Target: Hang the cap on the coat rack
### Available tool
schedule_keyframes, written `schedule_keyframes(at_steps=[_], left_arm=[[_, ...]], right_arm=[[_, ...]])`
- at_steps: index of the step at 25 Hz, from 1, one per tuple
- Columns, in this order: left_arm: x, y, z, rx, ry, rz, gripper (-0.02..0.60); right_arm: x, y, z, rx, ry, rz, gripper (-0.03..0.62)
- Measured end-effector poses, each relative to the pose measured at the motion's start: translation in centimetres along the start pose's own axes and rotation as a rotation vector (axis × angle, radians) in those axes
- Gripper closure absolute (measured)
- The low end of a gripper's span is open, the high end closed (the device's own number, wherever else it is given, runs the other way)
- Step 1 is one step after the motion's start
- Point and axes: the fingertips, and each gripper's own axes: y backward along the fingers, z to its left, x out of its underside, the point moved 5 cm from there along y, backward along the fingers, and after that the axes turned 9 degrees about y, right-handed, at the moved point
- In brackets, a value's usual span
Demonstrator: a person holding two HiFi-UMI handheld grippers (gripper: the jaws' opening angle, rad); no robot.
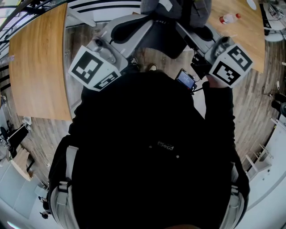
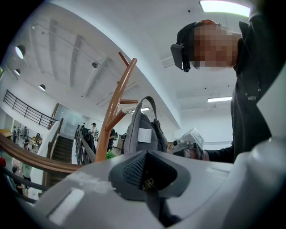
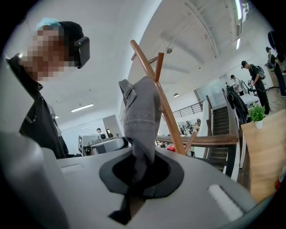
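Observation:
A grey cap (image 3: 139,116) rises straight out of my right gripper (image 3: 136,172), which is shut on its lower edge. The left gripper view shows the same cap (image 2: 139,132) with a white label and an arched back strap, standing just past my left gripper (image 2: 149,179). That gripper's jaws are closed, with a dark mesh part pinched between them. The brown wooden coat rack (image 2: 112,118) stands right behind the cap, its pegs (image 3: 154,62) level with the cap's top. Whether the cap rests on a peg I cannot tell. From the head view both grippers meet at the cap (image 1: 176,9).
Wooden tables lie at the left (image 1: 38,67) and the far right (image 1: 243,31), the right one with a red-capped bottle (image 1: 229,18). A staircase (image 3: 221,127), a potted plant (image 3: 257,114) and several people stand further off. The person's dark sweater (image 1: 152,152) fills the lower head view.

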Motion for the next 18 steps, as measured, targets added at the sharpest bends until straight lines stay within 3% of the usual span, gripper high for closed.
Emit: schedule_keyframes(at_steps=[15,18], left_arm=[[-1.8,0.5,-1.1,0.115,-0.083,-0.031,0.580],[-1.6,0.9,-1.0,0.134,-0.062,-0.042,0.580]], right_arm=[[-1.2,-0.1,0.9,-0.001,0.029,-0.028,0.569],[-1.0,-0.1,0.7,-0.023,0.007,-0.027,0.569]])
